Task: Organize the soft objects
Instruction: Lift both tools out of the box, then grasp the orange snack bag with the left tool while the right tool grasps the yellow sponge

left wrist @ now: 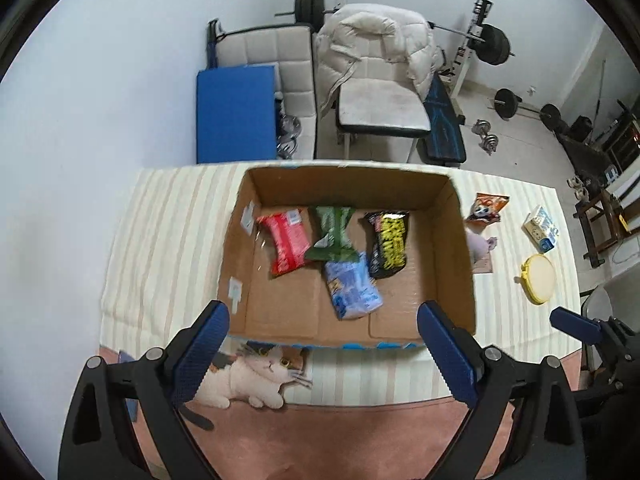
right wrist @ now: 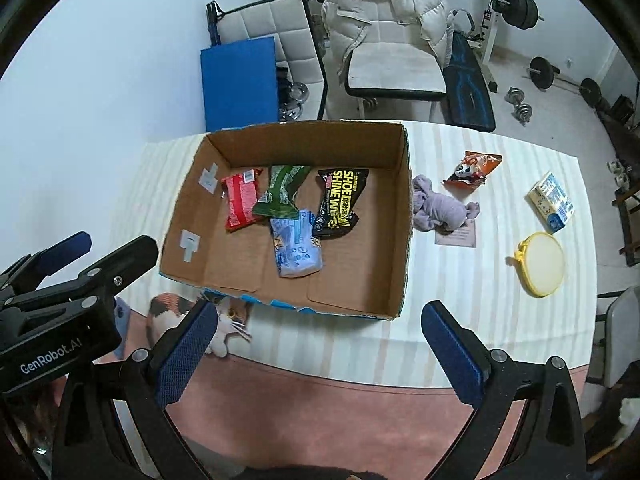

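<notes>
Cardboard box (right wrist: 394, 216) central on striped table (right wrist: 460, 300), four soft packs already inside, lilac cloth (right wrist: 438, 208) and orange pouch (right wrist: 472, 170) just outside, waiting; left gripper (left wrist: 322, 354) and right gripper (right wrist: 318, 354) wide open, empty, above near edge.

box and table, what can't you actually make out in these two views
- Purple cloth: left wrist view, mostly hidden behind the box wall.
- Cat toy: left wrist view, body partly covered by a left gripper finger; right wrist view, the right gripper finger and the box hide part of it.
- Green packet: lettering too small in both views.
- Paper slip: right wrist view, part under the cloth, text unreadable.
</notes>
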Demonstrator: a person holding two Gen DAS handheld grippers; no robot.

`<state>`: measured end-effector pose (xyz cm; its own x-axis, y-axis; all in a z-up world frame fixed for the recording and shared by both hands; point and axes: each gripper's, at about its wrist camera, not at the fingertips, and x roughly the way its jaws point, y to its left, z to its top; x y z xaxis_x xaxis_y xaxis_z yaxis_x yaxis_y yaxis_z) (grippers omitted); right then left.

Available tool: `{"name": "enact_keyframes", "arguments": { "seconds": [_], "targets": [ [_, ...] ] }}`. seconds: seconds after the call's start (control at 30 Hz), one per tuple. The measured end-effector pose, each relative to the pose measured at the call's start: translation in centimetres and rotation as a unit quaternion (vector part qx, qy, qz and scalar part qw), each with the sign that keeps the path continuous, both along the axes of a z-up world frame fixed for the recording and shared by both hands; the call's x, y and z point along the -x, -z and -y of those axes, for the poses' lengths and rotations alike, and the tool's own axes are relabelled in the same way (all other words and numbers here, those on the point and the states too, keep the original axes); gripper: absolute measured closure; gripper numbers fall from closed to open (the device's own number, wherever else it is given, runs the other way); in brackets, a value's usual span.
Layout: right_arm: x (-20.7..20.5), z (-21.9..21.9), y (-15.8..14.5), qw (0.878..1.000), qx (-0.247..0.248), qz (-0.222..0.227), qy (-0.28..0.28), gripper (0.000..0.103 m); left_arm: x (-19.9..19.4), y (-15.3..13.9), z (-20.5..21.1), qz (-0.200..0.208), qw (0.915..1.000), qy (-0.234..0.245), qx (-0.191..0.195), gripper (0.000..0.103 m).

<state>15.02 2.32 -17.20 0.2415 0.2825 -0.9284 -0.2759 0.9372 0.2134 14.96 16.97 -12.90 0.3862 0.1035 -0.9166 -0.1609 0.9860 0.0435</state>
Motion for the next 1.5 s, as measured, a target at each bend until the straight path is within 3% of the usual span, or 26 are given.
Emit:
{"name": "enact_keyframes", "arguments": {
  "seconds": [0.1, 0.27, 0.4, 0.63, 0.83, 1.07, 1.2, 1.33, 1.4, 1.47, 1.5],
  "targets": [
    [-0.4, 1.8, -0.1, 1.0, -0.013, -0.007, 0.011, 0.0, -1.7, -0.3, 2.3, 0.003, 0.9997, 0.023, -0.006, 0.006],
    [-2.5, 8.3, 0.5, 0.997, -0.015, -0.016, 0.074, 0.0, -6.0, 0.4, 7.7, -0.001, 0.9968, 0.08, -0.008, 0.006],
    [-4.8, 15.1, 2.1, 0.99, 0.003, -0.031, 0.136, 0.0, -11.6, 3.3, 12.8, -0.052, 0.9898, 0.131, 0.022, 0.007],
    [-10.8, 27.5, 7.8, 0.97, 0.032, -0.081, 0.226, 0.0, -21.0, 8.5, 21.8, -0.104, 0.977, 0.185, 0.019, 0.009],
    [-15.5, 34.2, 14.7, 0.951, 0.045, -0.154, 0.263, 0.0, -26.1, 14.5, 26.9, -0.152, 0.9645, 0.214, -0.028, 0.012],
    [-17.9, 34.8, 22.9, 0.935, 0.012, -0.216, 0.281, 0.0, -29.0, 23.3, 29.3, -0.228, 0.9449, 0.224, -0.071, 0.021],
    [-18.7, 33.2, 26.4, 0.935, 0.039, -0.236, 0.262, 0.0, -29.5, 26.3, 29.7, -0.255, 0.938, 0.223, -0.074, 0.023],
    [-18.5, 31.9, 29.4, 0.929, 0.091, -0.253, 0.253, 0.0, -29.7, 27.6, 29.9, -0.267, 0.9363, 0.218, -0.066, 0.024],
    [-18.2, 31.7, 29.4, 0.931, 0.098, -0.239, 0.256, 0.001, -29.8, 27.9, 30.0, -0.272, 0.9351, 0.218, -0.062, 0.042],
    [-17.7, 31.3, 29.0, 0.934, 0.109, -0.223, 0.257, 0.01, -29.7, 28.4, 30.0, -0.28, 0.9328, 0.218, -0.062, 0.057],
    [-17.5, 31.3, 28.8, 0.935, 0.111, -0.218, 0.257, 0.012, -29.6, 28.6, 29.9, -0.282, 0.9327, 0.217, -0.06, 0.06]
  ]
}}
